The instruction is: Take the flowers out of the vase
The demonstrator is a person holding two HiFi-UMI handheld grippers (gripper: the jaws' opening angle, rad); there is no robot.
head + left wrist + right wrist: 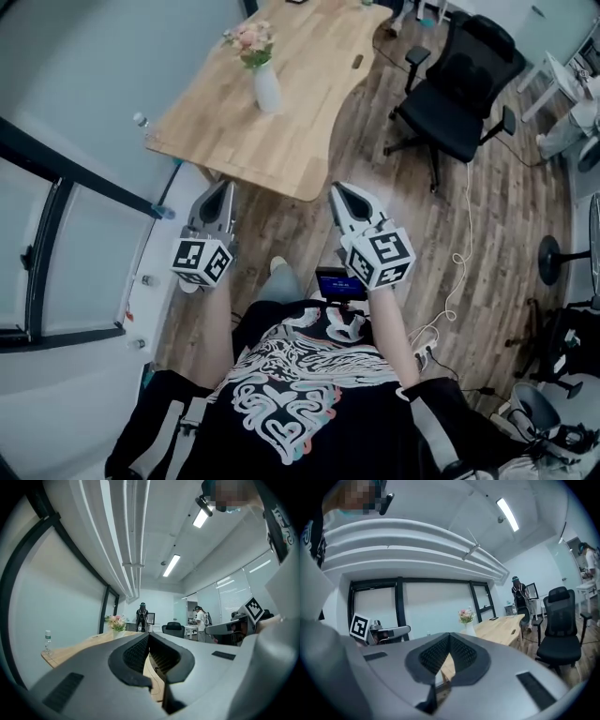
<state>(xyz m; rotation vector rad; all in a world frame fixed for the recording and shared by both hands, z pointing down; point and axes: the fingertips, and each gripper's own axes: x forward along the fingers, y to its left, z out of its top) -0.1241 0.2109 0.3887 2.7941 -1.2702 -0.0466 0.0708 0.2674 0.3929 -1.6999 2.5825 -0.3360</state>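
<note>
Well short of the vase, both grippers shut

Noted a clear plastic bottle (141, 120) standing at the table's left corner. Found the left gripper (224, 186) next: smooth grey shell, ribbed black pads pressed together on nothing, short of the table (281, 155) edge. Beyond it, on pale wood-grain board with a curved front edge, spotted the vase (267, 89), white, smooth, narrow at the neck, upright with its long axis vertical. Saw the flowers (249, 42), pink and cream with green leaves, sitting in its mouth and pointing up. Further right, found the right gripper (338, 188), same build, pads likewise closed and empty, well apart from the vase. Rightmost, noted a black mesh chair (464, 84) on plank flooring.
</note>
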